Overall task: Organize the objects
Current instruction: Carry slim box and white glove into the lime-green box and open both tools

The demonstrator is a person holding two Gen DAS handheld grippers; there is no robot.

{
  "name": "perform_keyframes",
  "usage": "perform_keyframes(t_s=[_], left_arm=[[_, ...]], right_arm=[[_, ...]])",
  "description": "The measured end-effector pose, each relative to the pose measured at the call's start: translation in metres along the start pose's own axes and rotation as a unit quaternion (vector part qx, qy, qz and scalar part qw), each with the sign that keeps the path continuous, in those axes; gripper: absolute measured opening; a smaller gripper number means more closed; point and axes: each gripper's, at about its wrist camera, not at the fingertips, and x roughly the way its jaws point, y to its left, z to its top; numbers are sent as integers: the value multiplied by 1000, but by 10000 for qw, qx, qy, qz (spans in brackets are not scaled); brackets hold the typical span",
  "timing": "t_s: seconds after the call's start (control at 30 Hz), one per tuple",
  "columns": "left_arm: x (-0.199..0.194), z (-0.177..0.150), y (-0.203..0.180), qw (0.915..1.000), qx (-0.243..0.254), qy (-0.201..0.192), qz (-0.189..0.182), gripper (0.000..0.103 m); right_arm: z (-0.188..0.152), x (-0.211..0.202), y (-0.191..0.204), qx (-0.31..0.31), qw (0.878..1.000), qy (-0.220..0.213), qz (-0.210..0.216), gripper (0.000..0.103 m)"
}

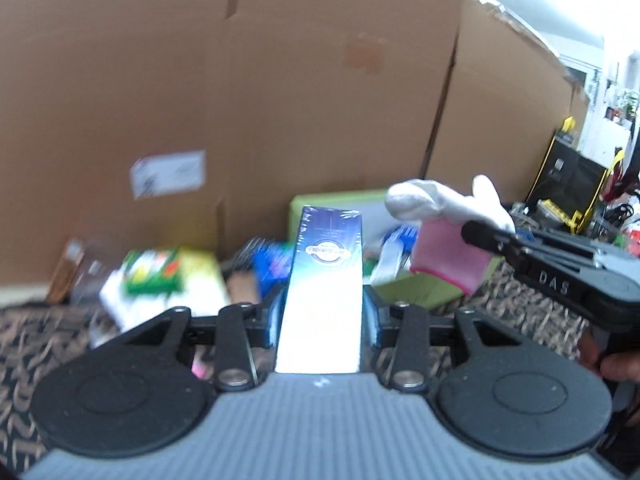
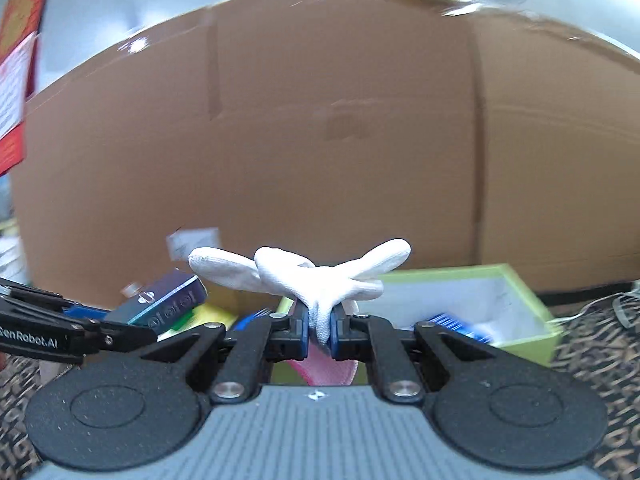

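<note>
Two things are lifted: left tongs [image 1: 322, 320] pinching a blue carton [image 1: 326, 276], right tongs [image 2: 320, 330] pinching a white glove [image 2: 316, 276]. Next, I judge, each needs a place, perhaps the green box [image 2: 520, 300].

One blue carton [image 1: 326, 264], one white glove [image 2: 320, 280], one green box [image 2: 516, 312]

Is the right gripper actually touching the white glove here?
Touching. The right wrist view shows the right gripper with its blue pads pinched onto the white glove, no gap either side.
</note>
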Motion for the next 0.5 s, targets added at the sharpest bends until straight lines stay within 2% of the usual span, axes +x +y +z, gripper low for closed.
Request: perform_keyframes(t_s=[0.17, 0.27, 0.5], left_arm=[[36, 43, -30, 9998, 40, -153, -90, 39], [70, 58, -47, 9996, 165, -142, 156, 39], [143, 63, -66, 9986, 293, 198, 397, 39]], right_arm=[[17, 21, -37, 115, 9987, 17, -493, 12], [19, 40, -53, 152, 9973, 138, -710, 12], [6, 88, -74, 200, 9960, 565, -660, 12]])
